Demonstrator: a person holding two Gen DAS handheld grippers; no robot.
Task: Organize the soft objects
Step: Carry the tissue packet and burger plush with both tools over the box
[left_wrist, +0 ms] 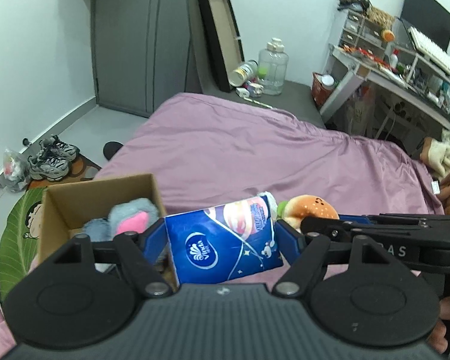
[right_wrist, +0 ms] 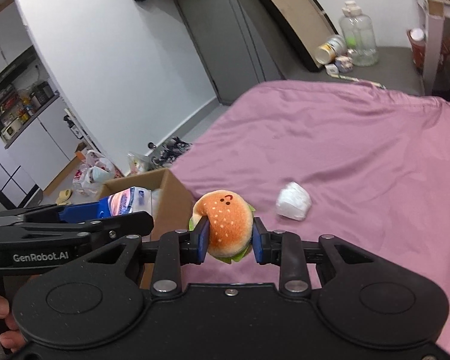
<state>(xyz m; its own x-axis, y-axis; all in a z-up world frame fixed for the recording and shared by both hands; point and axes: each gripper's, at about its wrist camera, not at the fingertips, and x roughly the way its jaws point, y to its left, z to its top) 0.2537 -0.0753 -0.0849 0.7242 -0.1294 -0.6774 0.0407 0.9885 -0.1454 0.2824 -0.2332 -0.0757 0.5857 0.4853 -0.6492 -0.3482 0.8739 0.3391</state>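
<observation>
Above the purple bed (right_wrist: 360,138), the left claw (left_wrist: 222,237) grips a blue tissue pack (left_wrist: 225,240) beside the cardboard box (left_wrist: 75,201); the right claw (right_wrist: 230,240) squeezes a burger plush (right_wrist: 228,225).

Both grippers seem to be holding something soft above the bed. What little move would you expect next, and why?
Probably the left gripper carries its blue tissue pack over the open cardboard box just beside it, where a fluffy toy already lies. The right gripper with the burger plush would likely follow.

open pink bedspread (right_wrist: 360,156) ahead (cardboard box (right_wrist: 168,198) blocks left).
</observation>
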